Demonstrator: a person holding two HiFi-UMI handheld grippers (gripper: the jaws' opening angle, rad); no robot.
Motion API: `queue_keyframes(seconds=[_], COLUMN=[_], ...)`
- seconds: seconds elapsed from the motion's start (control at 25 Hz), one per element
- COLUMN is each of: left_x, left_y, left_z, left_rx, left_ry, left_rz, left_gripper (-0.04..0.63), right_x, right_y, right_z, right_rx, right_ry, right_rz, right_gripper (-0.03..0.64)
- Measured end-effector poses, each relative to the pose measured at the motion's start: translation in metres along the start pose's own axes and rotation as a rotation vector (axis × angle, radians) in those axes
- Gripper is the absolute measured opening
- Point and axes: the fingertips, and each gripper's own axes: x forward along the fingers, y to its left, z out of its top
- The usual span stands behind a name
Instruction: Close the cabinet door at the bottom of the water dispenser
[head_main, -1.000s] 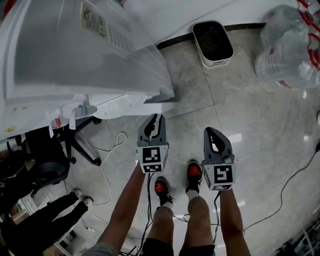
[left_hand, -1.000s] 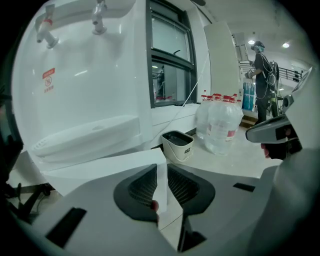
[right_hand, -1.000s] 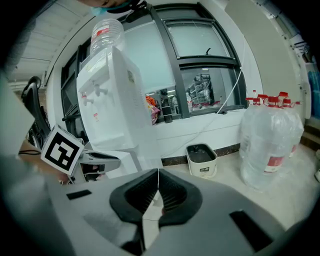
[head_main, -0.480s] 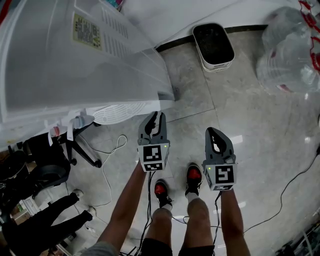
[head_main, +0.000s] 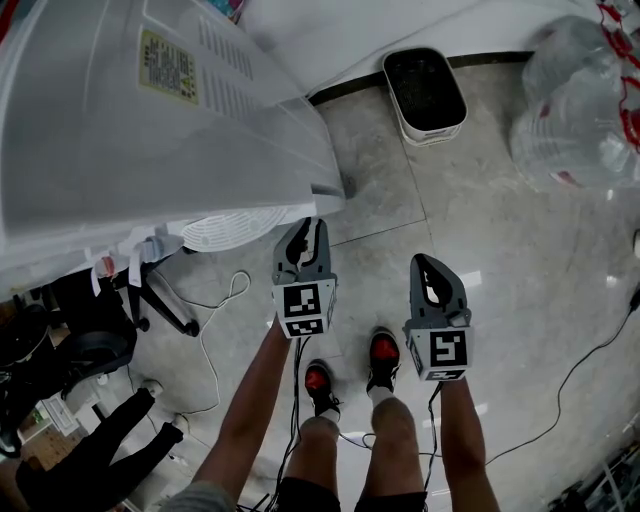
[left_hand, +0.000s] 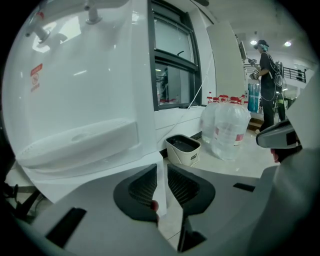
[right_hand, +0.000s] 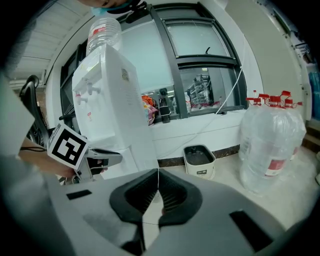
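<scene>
The white water dispenser (head_main: 150, 130) fills the upper left of the head view. Its drip tray (head_main: 235, 225) juts out just left of my left gripper (head_main: 305, 226). In the left gripper view the dispenser (left_hand: 85, 90) stands close ahead. The right edge of its bottom cabinet door (left_hand: 115, 167) runs down between the pads of my left gripper (left_hand: 162, 186), which are closed on it. My right gripper (head_main: 425, 262) hangs to the right over the floor, away from the dispenser. In its own view my right gripper (right_hand: 158, 172) is shut on nothing. That view shows the dispenser (right_hand: 107, 100) with a bottle (right_hand: 104, 32) on top.
A white bin (head_main: 425, 90) stands against the wall behind the dispenser. Large water jugs (head_main: 575, 100) are at the right. An office chair base (head_main: 150, 295) and a loose cable (head_main: 215, 320) lie left of my legs. Another person's dark sleeve (head_main: 90, 460) is at lower left.
My left gripper has edged a little toward the dispenser's front corner, jaws unchanged. The right gripper has stayed where it was.
</scene>
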Motion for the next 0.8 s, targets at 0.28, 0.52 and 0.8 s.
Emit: queue_keyframes(seconds=[0.28,0.52,0.8], left_x=[0.011,0.010,-0.009], left_y=[0.006,-0.003,-0.015], left_z=[0.007,0.007,0.012], left_rx=[-0.008,-0.004,-0.006], left_ry=[-0.010,0.001,-0.011], left_rz=[0.012,-0.006,-0.026], left_gripper=[0.084,0.084,0.084], right_x=[-0.004,-0.009,-0.024], right_y=[-0.005,-0.009,-0.007], right_z=[-0.007,-0.008,0.008], right_rx=[0.003,0.004,-0.009], right_ry=[0.002,0.002,-0.011], right_rz=[-0.014,-0.027,-0.036], right_gripper=[0.020,0.020,0.020])
